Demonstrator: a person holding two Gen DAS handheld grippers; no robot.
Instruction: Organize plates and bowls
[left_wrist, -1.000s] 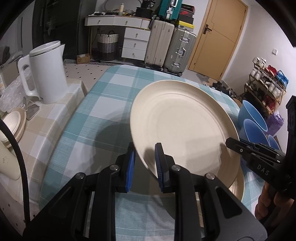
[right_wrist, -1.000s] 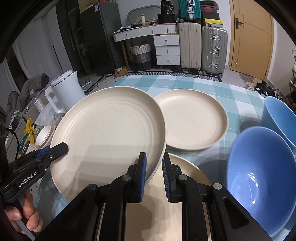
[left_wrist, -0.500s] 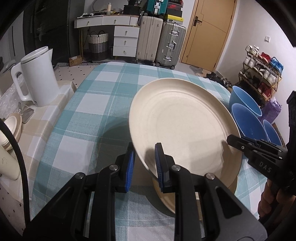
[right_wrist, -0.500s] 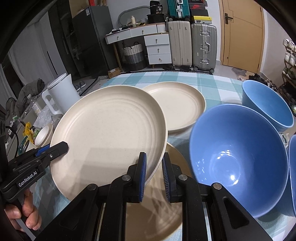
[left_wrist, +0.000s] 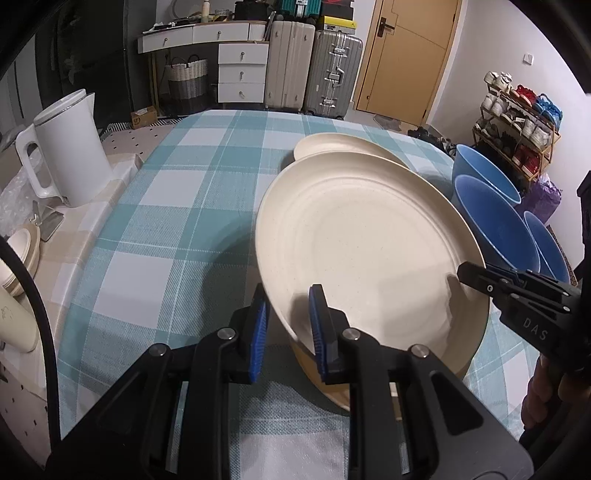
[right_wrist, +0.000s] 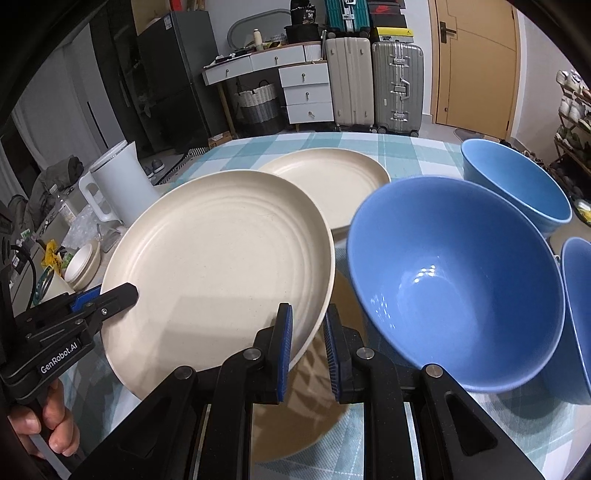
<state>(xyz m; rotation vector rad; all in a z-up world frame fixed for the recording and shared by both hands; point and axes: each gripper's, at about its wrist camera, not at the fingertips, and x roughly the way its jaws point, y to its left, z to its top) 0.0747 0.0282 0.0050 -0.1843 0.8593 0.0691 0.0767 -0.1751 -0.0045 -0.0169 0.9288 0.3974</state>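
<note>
A large cream plate (left_wrist: 369, 251) hangs tilted above the checked table, gripped at opposite rims. My left gripper (left_wrist: 290, 306) is shut on its near-left rim. My right gripper (right_wrist: 308, 321) is shut on the other rim, and it also shows in the left wrist view as the right gripper (left_wrist: 476, 275). Directly beneath lies a second plate (right_wrist: 295, 424), mostly covered. A third cream plate (right_wrist: 325, 177) rests further back. Three blue bowls stand at the right: the nearest bowl (right_wrist: 454, 280), a far bowl (right_wrist: 517, 184) and a bowl at the edge (right_wrist: 580, 295).
A white kettle (left_wrist: 66, 147) stands on a beige side table at the left, with small cream dishes (left_wrist: 18, 251) near its front. The checked tablecloth (left_wrist: 177, 192) is bare left of the plates. Suitcases, drawers and a shoe rack stand beyond the table.
Both grippers have carried the held plate sideways toward the blue bowls, over the lower plate. The far plate has come into the left wrist view, and the bowls loom larger in the right.
</note>
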